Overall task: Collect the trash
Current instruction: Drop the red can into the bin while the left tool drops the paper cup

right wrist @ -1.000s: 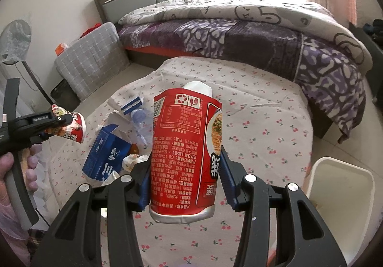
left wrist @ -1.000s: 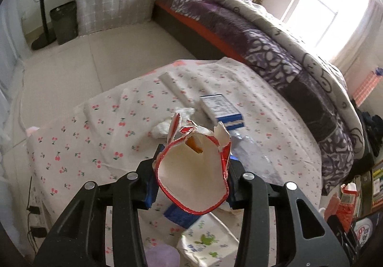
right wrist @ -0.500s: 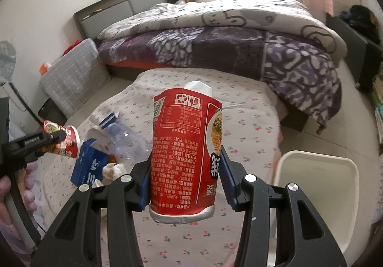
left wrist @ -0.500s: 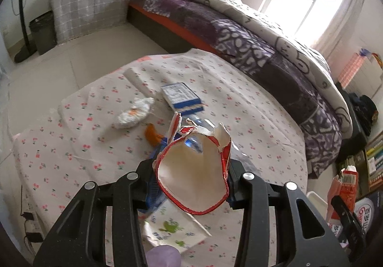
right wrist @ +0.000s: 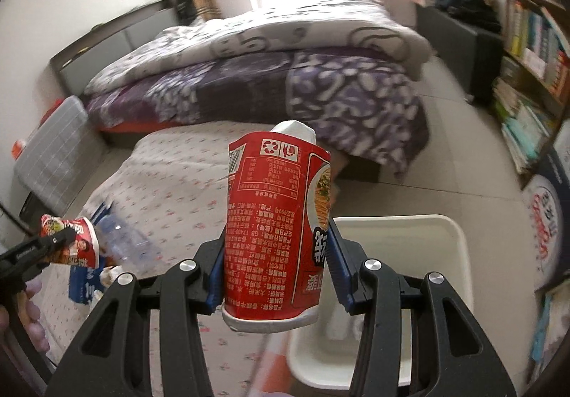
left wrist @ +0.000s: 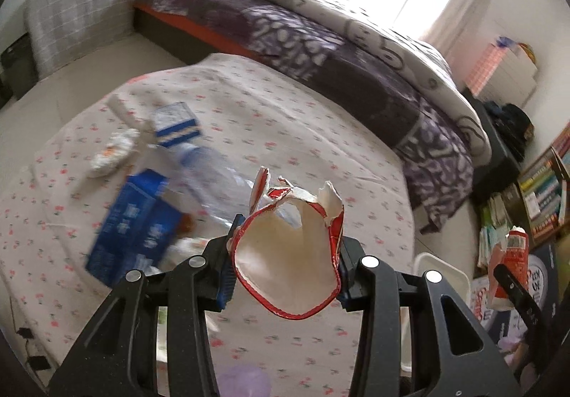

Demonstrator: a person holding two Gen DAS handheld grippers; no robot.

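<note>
My left gripper (left wrist: 285, 268) is shut on a torn red-and-white paper cup (left wrist: 285, 261), held above the round table; it also shows in the right wrist view (right wrist: 71, 244). My right gripper (right wrist: 272, 272) is shut on a red instant-noodle cup (right wrist: 274, 233), held upside down beside the white bin (right wrist: 409, 276), which stands on the floor right of the table. The noodle cup also shows in the left wrist view (left wrist: 509, 268), near the bin (left wrist: 441, 268).
On the cherry-print tablecloth (left wrist: 285, 119) lie a blue carton (left wrist: 135, 219), a clear plastic bottle (left wrist: 213, 176), a blue-and-white box (left wrist: 178, 126) and a crumpled wrapper (left wrist: 114, 151). A bed (right wrist: 267, 76) stands behind the table. A bookshelf (right wrist: 527, 76) lines the right wall.
Both grippers have swung right with their cups. The white bin has come closer under the right gripper. The table's trash has slid left in both views.
</note>
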